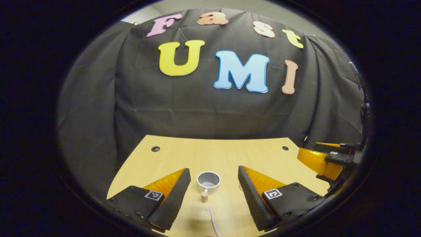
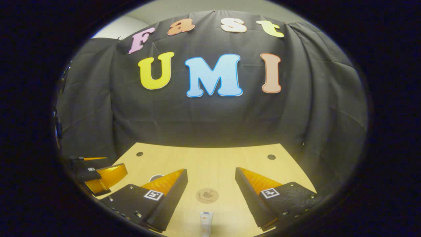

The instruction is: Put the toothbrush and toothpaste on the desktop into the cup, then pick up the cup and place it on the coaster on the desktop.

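Left gripper view: I'm holding the left gripper (image 1: 213, 184) released with nothing between its fingers, above the worktop (image 1: 217, 151); the cup (image 1: 208, 182) is standing upright between the fingertips, a small cork-like cylinder (image 1: 204, 196) just in front of it, the toothbrush (image 1: 212, 220) lying nearer me, and the right gripper (image 1: 324, 159) is hanging at the right edge. Right gripper view: I'm keeping the right gripper (image 2: 210, 184) released and empty too, the coaster (image 2: 207, 195) lying flat between its fingers and the toothpaste (image 2: 206, 223) lying just below it.
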Demonstrator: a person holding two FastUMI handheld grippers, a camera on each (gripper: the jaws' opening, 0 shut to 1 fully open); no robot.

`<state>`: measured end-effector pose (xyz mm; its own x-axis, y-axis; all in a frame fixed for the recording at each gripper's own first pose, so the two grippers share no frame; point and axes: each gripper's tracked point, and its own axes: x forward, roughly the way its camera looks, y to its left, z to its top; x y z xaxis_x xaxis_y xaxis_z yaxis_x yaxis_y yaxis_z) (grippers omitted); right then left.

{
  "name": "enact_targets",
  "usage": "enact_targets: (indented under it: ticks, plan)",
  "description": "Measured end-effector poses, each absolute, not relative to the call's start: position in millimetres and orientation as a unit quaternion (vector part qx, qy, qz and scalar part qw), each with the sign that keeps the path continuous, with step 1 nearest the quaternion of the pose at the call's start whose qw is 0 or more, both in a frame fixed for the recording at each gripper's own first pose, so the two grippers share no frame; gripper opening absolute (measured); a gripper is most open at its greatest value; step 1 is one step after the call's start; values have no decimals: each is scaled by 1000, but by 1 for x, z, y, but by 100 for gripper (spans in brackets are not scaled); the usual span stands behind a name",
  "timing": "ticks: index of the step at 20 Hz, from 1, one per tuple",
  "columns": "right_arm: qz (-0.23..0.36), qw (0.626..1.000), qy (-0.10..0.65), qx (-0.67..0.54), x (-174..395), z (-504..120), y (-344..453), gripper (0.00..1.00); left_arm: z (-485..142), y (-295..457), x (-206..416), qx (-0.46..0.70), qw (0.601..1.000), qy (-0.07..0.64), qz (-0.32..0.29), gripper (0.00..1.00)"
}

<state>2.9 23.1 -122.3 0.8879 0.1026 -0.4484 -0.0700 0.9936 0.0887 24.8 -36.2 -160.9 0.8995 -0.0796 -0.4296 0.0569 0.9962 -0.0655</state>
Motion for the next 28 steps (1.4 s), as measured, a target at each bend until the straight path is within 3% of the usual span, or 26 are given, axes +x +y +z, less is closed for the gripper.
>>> enact_targets:
  ticks: [12,23,24,28]
  plan:
    - [67,914,393,71,-23,-234,43,93,-287,-41,8,-27,931,362,-39,95]
    - [68,831,549,60,-68,-349,43,93,-410,-32,-36,-70,849,524,-2,95]
    - [68,824,560,60,-73,-357,45,93,-419,-30,-41,-69,841,536,2,100]
    - [71,802,590,60,-83,-380,49,93,-446,-27,-50,-81,818,569,16,96]
